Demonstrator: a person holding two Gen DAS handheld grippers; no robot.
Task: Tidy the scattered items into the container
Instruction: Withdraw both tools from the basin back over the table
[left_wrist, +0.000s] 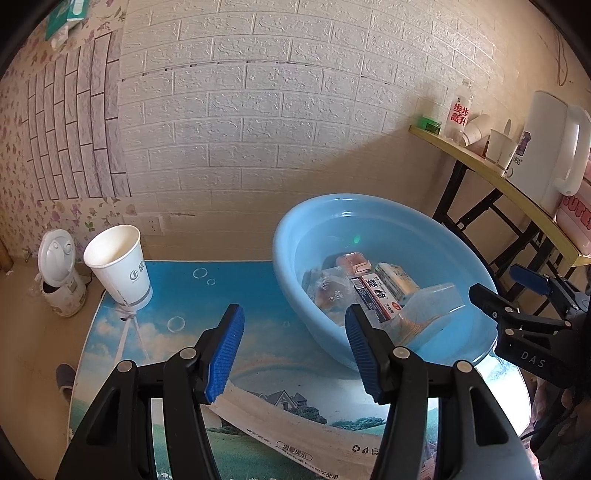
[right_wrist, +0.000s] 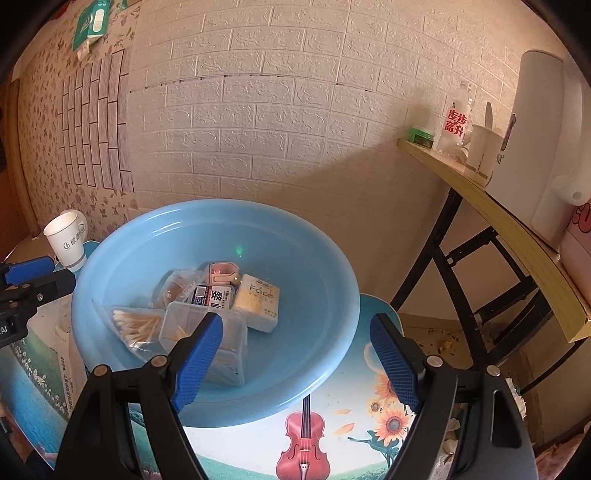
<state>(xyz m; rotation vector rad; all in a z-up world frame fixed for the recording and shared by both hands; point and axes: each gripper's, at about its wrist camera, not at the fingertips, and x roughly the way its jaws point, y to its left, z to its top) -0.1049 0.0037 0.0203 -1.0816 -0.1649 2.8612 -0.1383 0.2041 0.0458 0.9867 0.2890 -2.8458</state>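
A light blue basin (left_wrist: 282, 254) (right_wrist: 295, 258) sits on the printed tabletop. In it lie a bag of cotton swabs (right_wrist: 136, 325), a clear plastic box (right_wrist: 184, 321), a carton with red characters (left_wrist: 373, 295) (right_wrist: 216, 295), a tissue pack (left_wrist: 397, 278) (right_wrist: 258, 302), a pink item (right_wrist: 221, 271) and a wrapped item (left_wrist: 330, 291). A white paper cup (left_wrist: 120, 266) (right_wrist: 68, 240) stands on the table left of the basin. My left gripper (left_wrist: 293, 317) is open and empty, between cup and basin. My right gripper (right_wrist: 297, 325) (left_wrist: 498, 282) is open and empty over the basin's near side.
A flat printed white bag (left_wrist: 295, 417) lies on the table under my left gripper. A yellow-topped side table (right_wrist: 498, 218) at the right carries a white kettle (right_wrist: 543, 140), a bottle (right_wrist: 454, 122) and cups. A white flask (left_wrist: 59, 266) stands on the floor at the left.
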